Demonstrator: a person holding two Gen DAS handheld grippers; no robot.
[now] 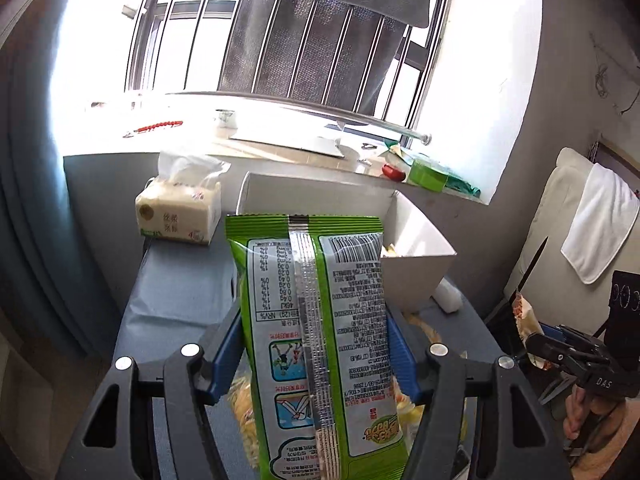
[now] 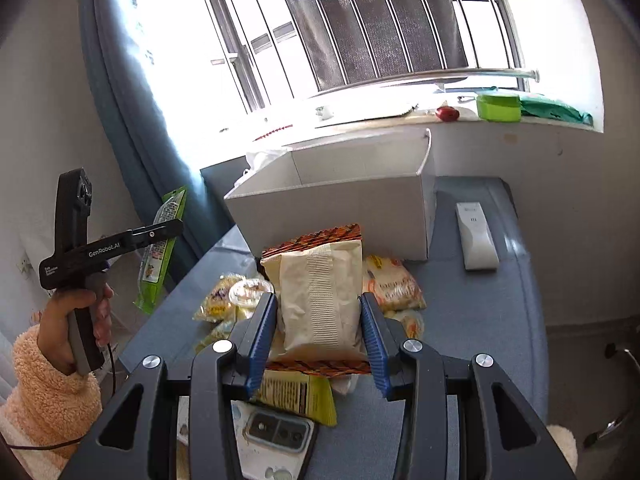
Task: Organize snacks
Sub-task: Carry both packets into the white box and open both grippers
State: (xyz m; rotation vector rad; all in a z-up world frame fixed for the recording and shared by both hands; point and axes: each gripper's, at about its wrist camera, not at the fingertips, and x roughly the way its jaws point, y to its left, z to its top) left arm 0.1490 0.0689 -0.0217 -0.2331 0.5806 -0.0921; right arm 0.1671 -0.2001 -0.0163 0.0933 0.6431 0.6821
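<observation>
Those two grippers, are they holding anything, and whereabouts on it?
Both are. The left gripper clamps a green snack bag by its two side edges, about halfway up. The right gripper squeezes a cream snack packet across its lower sides.

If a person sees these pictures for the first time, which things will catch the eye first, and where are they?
First comes the tall green plastic snack bag, clamped upright in the left hand-held gripper with its printed back facing the camera. Next is the cream snack packet with orange zigzag edges, held in the right hand-held gripper above loose yellow snack packs on the grey-blue table. Behind stands an open white cardboard box below the bright barred window.
</observation>
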